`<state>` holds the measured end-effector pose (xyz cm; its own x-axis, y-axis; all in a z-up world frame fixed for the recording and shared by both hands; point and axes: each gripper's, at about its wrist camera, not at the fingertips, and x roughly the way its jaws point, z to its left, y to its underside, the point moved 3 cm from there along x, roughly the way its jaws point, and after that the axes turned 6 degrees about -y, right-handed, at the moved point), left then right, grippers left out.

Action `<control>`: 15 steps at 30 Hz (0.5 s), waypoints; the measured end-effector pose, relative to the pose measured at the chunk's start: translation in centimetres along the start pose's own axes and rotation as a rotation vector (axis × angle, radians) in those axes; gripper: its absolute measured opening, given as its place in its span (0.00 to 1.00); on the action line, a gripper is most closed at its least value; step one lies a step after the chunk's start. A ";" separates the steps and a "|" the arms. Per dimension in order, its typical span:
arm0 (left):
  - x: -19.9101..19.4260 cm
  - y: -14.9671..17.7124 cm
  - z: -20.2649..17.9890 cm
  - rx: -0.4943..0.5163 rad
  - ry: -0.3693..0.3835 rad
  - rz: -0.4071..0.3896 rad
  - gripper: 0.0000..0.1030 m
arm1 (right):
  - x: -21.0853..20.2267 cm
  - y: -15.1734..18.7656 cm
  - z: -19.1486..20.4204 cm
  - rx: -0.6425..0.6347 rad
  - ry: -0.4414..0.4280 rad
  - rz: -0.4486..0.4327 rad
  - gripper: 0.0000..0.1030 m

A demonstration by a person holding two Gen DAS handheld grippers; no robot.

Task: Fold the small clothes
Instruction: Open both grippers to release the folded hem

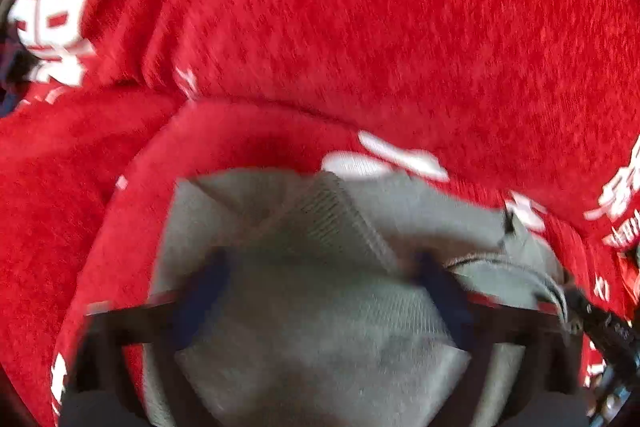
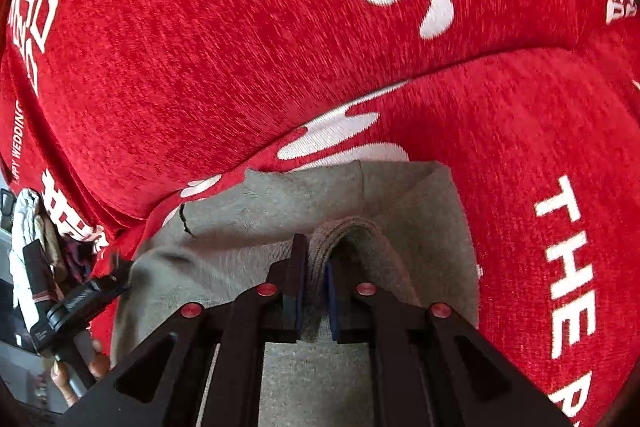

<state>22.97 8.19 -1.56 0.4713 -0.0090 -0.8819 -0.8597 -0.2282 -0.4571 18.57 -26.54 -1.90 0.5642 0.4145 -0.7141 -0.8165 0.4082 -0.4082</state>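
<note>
One grey garment [image 2: 320, 195] lies on red fabric [image 2: 200, 67] printed with white characters and "THE"; its long axis is hard to judge. The right hand-held gripper [image 2: 316, 279] is clamped on a ribbed grey fold. The left hand-held gripper [image 1: 320, 283], blurred, appears spread apart over the cloth.

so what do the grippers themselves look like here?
Right gripper: black angular frame with triangular cut-outs, four round red screw caps and dark blue pads on the fingers. Left gripper: blurred, same black frame, blue pads, a thin red line along the frame. No cables or sleeves show.
</note>
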 end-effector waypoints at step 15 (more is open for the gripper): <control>-3.7 1.2 1.4 0.055 0.059 -0.043 0.99 | -4.3 -0.9 0.9 -0.037 -0.004 -0.163 0.59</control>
<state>19.90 9.32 0.97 0.5173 -0.0582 -0.8538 -0.8472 -0.1758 -0.5013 17.01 -27.93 2.04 0.6900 0.3483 -0.6345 -0.7180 0.4399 -0.5393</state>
